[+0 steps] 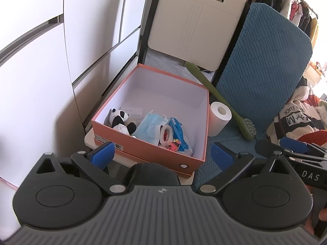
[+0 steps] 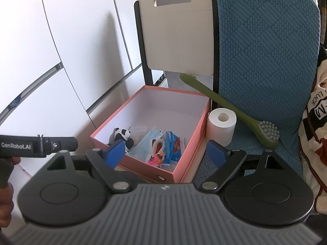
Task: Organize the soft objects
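From the left wrist view, the left gripper (image 1: 162,153) hangs with its blue pads spread wide and empty at the bottom of the frame. Just above it, at centre, the orange box (image 1: 151,147) holds a panda plush (image 1: 120,120), a blue face mask (image 1: 150,128) and a blue packet (image 1: 179,134) along its near wall. A toilet roll (image 1: 219,118) stands right of the box, touching a green brush (image 1: 224,102) leaning on the blue cushion (image 1: 265,61).

From the right wrist view, the right gripper (image 2: 166,151) is likewise wide apart, holding nothing, low in the frame. The box (image 2: 184,163) sits centre, the panda (image 2: 123,135) and mask (image 2: 151,140) inside; the roll (image 2: 221,126) stands at its right.
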The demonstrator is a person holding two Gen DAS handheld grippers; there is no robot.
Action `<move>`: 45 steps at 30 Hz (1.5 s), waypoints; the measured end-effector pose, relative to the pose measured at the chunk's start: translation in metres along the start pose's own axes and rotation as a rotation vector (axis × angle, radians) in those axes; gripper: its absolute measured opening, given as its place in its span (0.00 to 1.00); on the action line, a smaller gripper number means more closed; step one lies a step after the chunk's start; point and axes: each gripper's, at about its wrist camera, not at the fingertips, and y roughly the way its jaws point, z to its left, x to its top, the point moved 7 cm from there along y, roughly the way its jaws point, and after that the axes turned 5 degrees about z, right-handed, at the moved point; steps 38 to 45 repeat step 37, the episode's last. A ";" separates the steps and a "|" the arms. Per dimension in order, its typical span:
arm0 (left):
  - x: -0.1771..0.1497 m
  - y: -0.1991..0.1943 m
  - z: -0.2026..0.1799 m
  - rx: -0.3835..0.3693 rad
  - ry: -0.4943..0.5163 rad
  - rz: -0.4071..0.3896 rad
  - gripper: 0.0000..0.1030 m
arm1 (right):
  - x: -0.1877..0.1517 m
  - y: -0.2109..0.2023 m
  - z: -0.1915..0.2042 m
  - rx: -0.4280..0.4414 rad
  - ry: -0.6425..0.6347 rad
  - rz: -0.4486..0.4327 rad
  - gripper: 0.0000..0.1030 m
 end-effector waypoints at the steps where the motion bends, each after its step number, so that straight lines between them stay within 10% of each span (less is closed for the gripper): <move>1: 0.000 0.000 0.000 0.002 -0.004 0.001 0.99 | 0.000 0.000 0.000 0.001 -0.002 0.001 0.86; 45: 0.001 -0.014 0.002 -0.003 0.011 -0.024 0.99 | -0.003 -0.004 0.005 0.002 -0.015 0.001 0.86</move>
